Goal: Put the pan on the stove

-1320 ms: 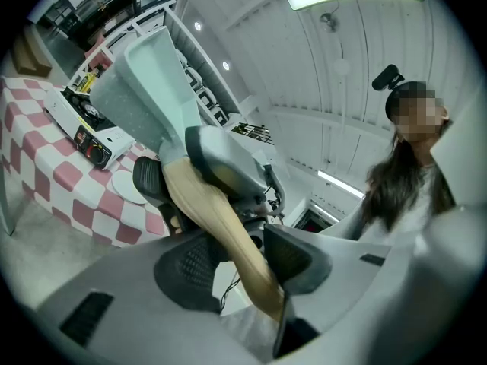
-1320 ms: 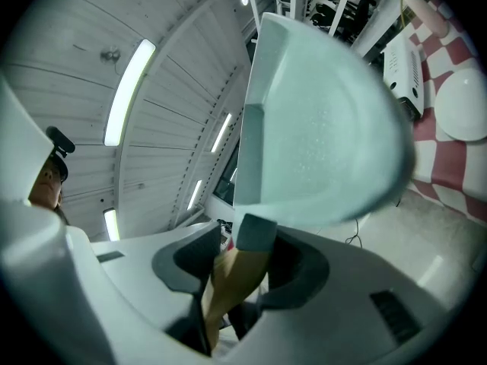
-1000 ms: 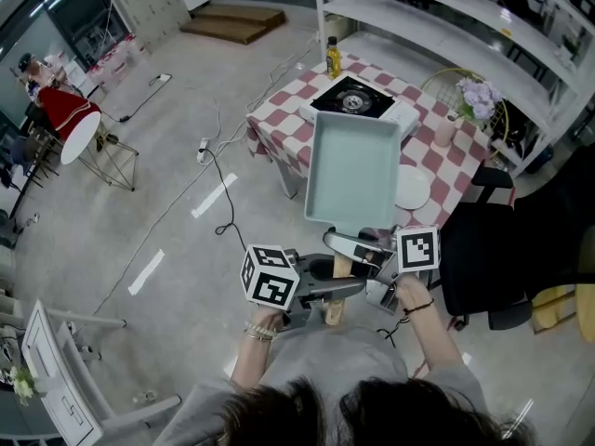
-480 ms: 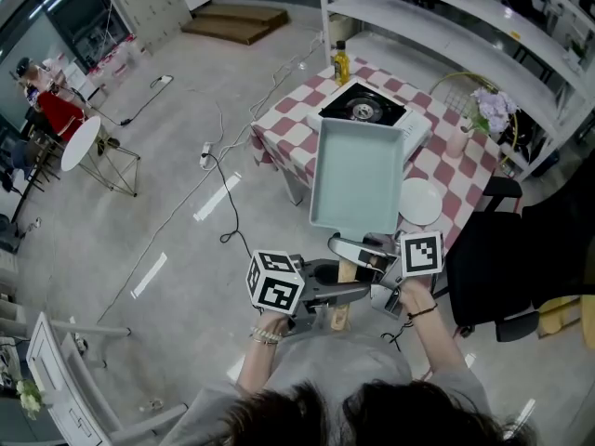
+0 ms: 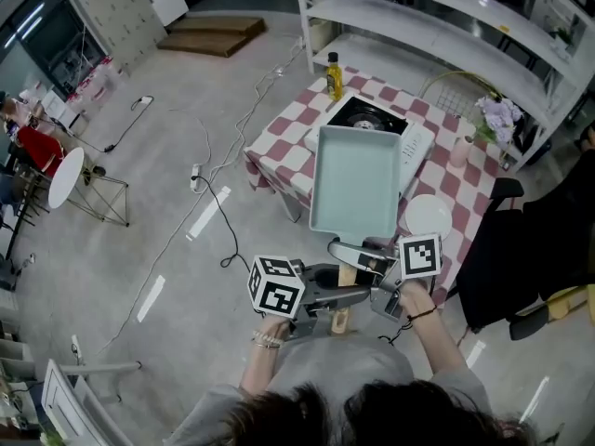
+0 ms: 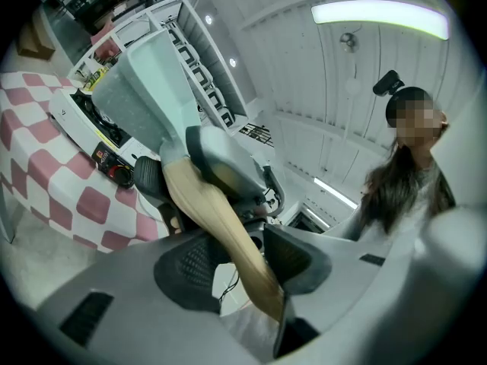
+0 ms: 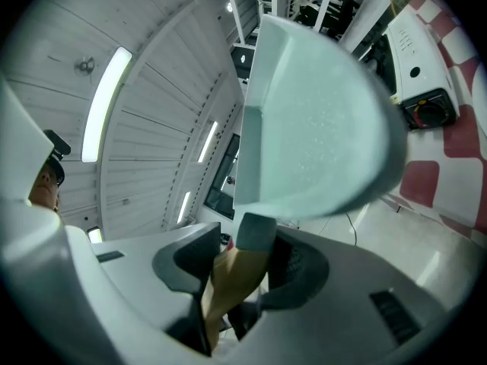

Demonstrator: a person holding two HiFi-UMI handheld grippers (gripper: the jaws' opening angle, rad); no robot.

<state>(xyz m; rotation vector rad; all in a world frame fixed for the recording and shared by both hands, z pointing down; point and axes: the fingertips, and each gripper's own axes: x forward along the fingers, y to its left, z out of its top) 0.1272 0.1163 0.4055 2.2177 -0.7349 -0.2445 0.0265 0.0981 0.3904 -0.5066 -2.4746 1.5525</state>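
Observation:
A pale teal rectangular pan (image 5: 356,193) hangs level in the air by its wooden handle (image 5: 345,275). Its far edge reaches over the near side of the white camping stove (image 5: 376,117) on the checked table (image 5: 279,142). My left gripper (image 5: 337,294) is shut on the handle (image 6: 221,226) from the left. My right gripper (image 5: 361,258) is shut on the same handle (image 7: 232,276) nearer the pan (image 7: 312,128). In the left gripper view the pan (image 6: 144,90) rises in front of the stove (image 6: 84,116).
On the table stand a yellow oil bottle (image 5: 333,57), a white plate (image 5: 429,216) and a vase of pale flowers (image 5: 497,114). A black chair (image 5: 521,258) is at the table's right. White shelves (image 5: 437,26) run behind. Cables (image 5: 218,193) lie on the floor at the left.
Both grippers have carried the pan forward towards the table. Its far edge now overlaps the stove's near side, which stood further ahead before.

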